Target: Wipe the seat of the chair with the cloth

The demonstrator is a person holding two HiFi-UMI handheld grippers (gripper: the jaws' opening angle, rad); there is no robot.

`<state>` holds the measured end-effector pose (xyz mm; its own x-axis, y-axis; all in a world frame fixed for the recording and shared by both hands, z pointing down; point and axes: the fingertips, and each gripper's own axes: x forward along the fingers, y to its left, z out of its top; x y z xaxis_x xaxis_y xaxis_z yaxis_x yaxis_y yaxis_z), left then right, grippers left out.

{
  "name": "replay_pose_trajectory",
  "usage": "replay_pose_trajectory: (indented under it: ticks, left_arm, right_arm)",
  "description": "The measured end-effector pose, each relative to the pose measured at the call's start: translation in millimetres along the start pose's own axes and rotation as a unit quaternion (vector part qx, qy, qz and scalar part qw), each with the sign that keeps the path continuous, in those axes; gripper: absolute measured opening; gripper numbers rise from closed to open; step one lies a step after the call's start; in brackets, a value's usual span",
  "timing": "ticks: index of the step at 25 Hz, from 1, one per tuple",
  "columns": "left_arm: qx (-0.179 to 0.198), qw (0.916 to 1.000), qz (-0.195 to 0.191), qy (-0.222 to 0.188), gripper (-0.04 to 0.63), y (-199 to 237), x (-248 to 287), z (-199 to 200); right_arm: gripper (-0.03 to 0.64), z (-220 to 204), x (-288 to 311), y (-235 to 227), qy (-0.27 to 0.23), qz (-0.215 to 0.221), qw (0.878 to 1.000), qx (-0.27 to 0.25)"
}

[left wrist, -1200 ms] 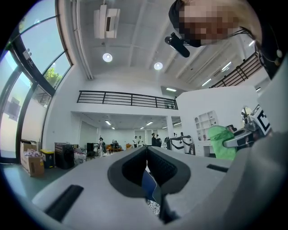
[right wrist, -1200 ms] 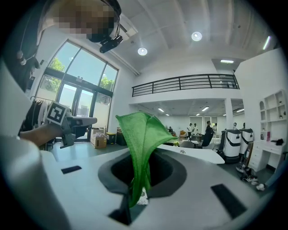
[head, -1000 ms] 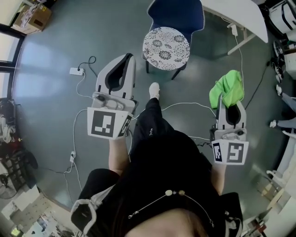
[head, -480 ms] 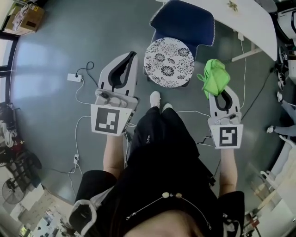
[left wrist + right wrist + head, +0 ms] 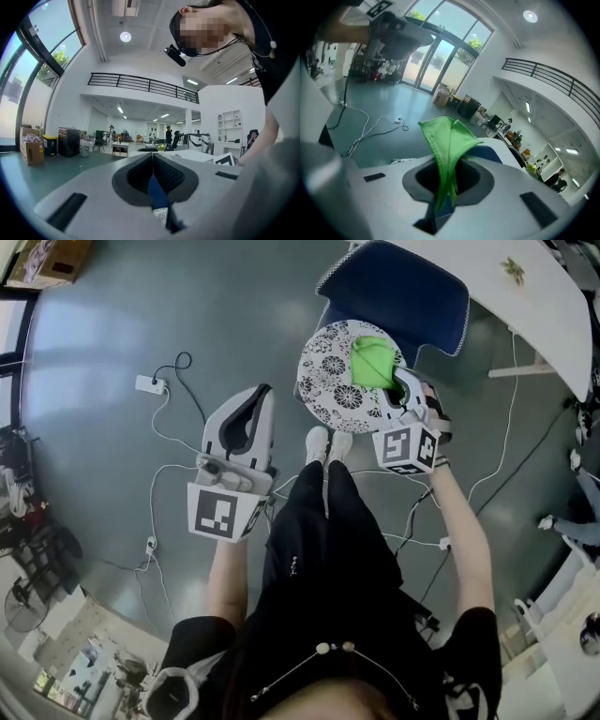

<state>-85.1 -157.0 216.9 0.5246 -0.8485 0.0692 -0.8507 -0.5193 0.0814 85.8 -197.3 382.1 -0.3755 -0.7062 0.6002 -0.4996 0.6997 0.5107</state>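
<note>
On the floor (image 5: 112, 324), straight ahead of the person's feet: one chair (image 5: 394, 287), blue backrest, round seat (image 5: 328, 381) in a black-and-white floral pattern. It stands close under the edge of a white table (image 5: 511, 282).

Item, cloth (image 5: 372, 362): bright green, bunched, lying over the far right part of the seat. From so steep an angle, whether it presses on the cover or hangs just above it is hard to say; it looks to be touching.

Item, right hand-held gripper (image 5: 394, 381): reached out over the seat's right edge, jaws clamped on a fold of the cloth. Its own view shows green fabric pinched in the slot and fanning out beyond the tips. That leaves a loose pad in front to drag across the seat.

Item, left hand-held gripper (image 5: 262, 393): held back and to the left of the chair, over bare floor, jaws together with nothing between them. It is probably parked there to keep clear of the wiping arm.

Sundry: white cables (image 5: 169, 474) trailing over the floor, away from the chair legs.

Status, as judged: cloth brought to the seat, with most of the pattern not yet covered.
</note>
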Motion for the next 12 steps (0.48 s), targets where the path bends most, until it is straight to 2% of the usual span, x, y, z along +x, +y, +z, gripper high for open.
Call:
replay_pose_trajectory:
  ticks: [2,6,9,12]
  left_arm:
    - [-0.006,0.9999,0.004,0.014,0.006,3.6,3.7,-23.1]
    - [-0.014,0.9984,0.025,0.049,0.006,6.4,6.6,-65.4]
    - [-0.039,0.9944,0.053,0.083,0.006,10.7,-2.4,-105.2]
    - [-0.057,0.9887,0.067,0.121,0.006,11.6,-19.2,-145.2]
  right_arm:
    - [0.052,-13.3,39.2,12.1,0.013,0.012,0.999,-0.029]
    - [0.052,-46.4,108.7,47.8,0.029,0.063,0.996,-0.059]
    - [0.052,-76.4,155.0,71.5,0.047,0.087,0.991,-0.089]
    - [0.052,-98.6,194.1,90.2,0.056,0.092,0.984,-0.138]
